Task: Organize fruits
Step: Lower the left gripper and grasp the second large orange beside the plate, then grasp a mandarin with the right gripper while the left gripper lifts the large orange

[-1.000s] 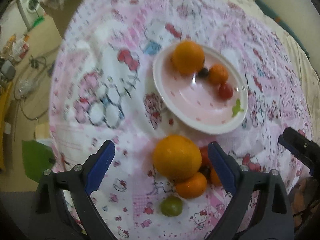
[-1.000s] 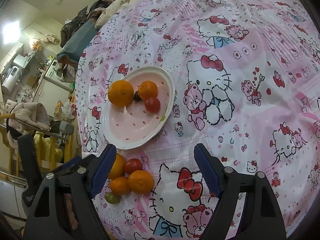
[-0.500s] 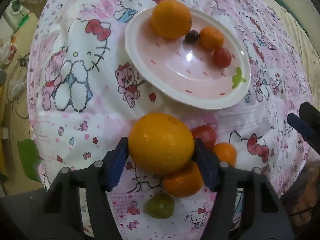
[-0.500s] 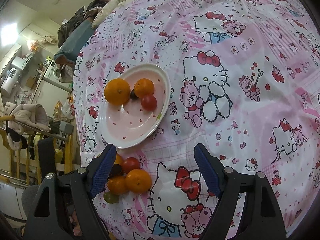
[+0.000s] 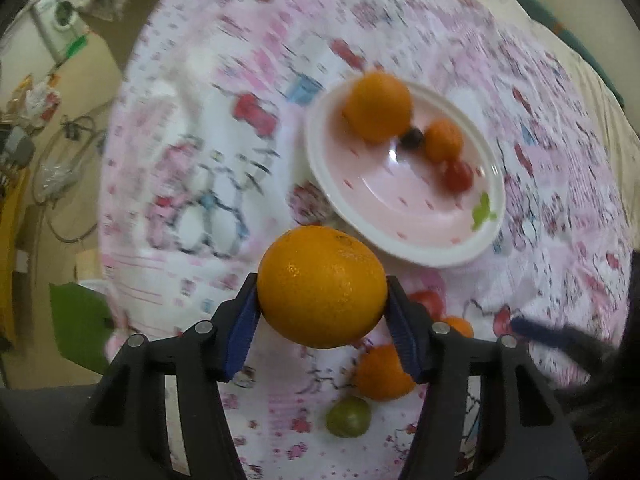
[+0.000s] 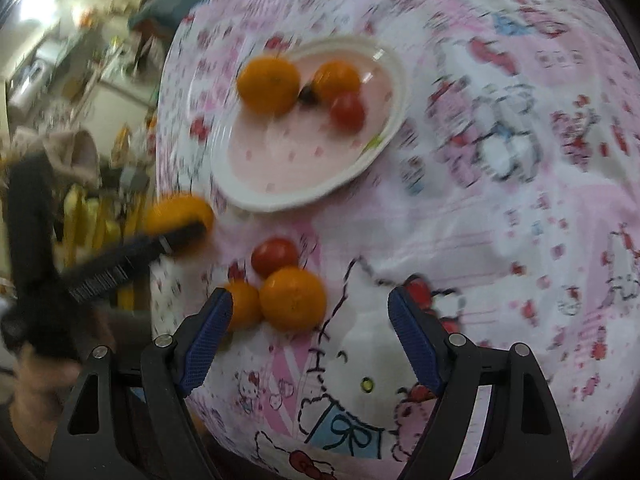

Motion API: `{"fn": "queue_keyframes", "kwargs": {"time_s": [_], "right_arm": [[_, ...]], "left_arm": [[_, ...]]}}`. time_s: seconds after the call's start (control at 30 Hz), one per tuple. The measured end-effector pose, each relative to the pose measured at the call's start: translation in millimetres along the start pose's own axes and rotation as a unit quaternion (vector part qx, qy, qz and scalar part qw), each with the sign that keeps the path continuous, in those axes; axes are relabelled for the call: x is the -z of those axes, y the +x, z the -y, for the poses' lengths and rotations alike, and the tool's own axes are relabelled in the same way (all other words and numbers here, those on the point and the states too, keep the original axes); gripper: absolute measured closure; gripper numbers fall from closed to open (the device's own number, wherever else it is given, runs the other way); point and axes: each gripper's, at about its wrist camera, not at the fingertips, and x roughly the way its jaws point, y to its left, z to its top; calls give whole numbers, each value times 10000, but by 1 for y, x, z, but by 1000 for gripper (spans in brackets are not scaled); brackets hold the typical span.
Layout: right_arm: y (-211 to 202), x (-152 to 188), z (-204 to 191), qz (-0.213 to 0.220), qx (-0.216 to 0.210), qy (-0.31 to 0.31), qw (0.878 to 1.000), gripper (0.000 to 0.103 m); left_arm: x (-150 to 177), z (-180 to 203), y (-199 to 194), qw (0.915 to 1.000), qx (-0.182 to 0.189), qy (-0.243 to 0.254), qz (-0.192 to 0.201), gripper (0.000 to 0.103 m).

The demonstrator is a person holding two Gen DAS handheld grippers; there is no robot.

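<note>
My left gripper [image 5: 322, 312] is shut on a big orange [image 5: 322, 286] and holds it above the cloth, short of the pink plate [image 5: 400, 216]. The plate holds an orange [image 5: 378, 106], a small mandarin [image 5: 443, 139], a dark grape [image 5: 413, 138] and a red tomato [image 5: 458, 176]. On the cloth lie a tomato [image 6: 275, 256], two mandarins [image 6: 293, 298] and a green fruit [image 5: 347, 416]. My right gripper [image 6: 310, 340] is open and empty just in front of the mandarins. The left gripper with its orange [image 6: 180, 214] shows in the right wrist view.
The round table wears a pink Hello Kitty cloth [image 6: 500, 160]. Its edge drops off at the left to a floor with cables and clutter [image 5: 52, 160]. A washing machine [image 5: 60, 16] stands far left.
My left gripper closed on the big orange and lifted it off the pile toward the plate. My right gripper moved closer to the fruits left on the cloth.
</note>
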Motion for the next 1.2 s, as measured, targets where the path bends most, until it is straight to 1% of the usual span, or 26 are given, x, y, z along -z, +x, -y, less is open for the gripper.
{"fn": "queue_keyframes", "kwargs": {"time_s": [0.13,0.27,0.33,0.4,0.47,0.5,0.6,0.7,1.03,1.1,1.2], "right_arm": [[21,6,-16,-274,140,-364,9989,21],[35,8,-24,-415,221,-604,9971,21],[37,8,-25,-427,211,-662,9967,31],[37,6,-26,-442,79,-640,9969,37],[35,6,-26,-417,103,-682,9967,46],[36,6,-25,-430,165,-693,9965,60],[35,6,-18,-488,61,-565,9972,60],[32,7,-18,-439,83,-577,9973,60],[13,4,-16,-215,-78,-489,9985,61],[10,3,-15,-166,-99,-461,9988,61],[4,2,-15,-77,-126,-447,9989,61]], "left_arm": [[-4,-11,-9,9998,29,-177,122,47],[-5,-16,-10,9994,118,-316,98,47],[-4,-16,-11,9993,136,-326,100,47],[-5,-14,-12,9994,142,-306,110,47],[-5,-12,-12,9994,151,-280,120,47],[-5,-11,-12,9994,161,-270,122,47],[-5,-8,-12,9995,164,-236,127,47],[-4,-7,-12,9996,141,-201,145,47],[-4,-11,-4,9998,31,-162,99,47],[-3,-12,-3,9998,-76,-137,129,47],[-1,-15,-3,9997,-81,-153,185,47]]}}
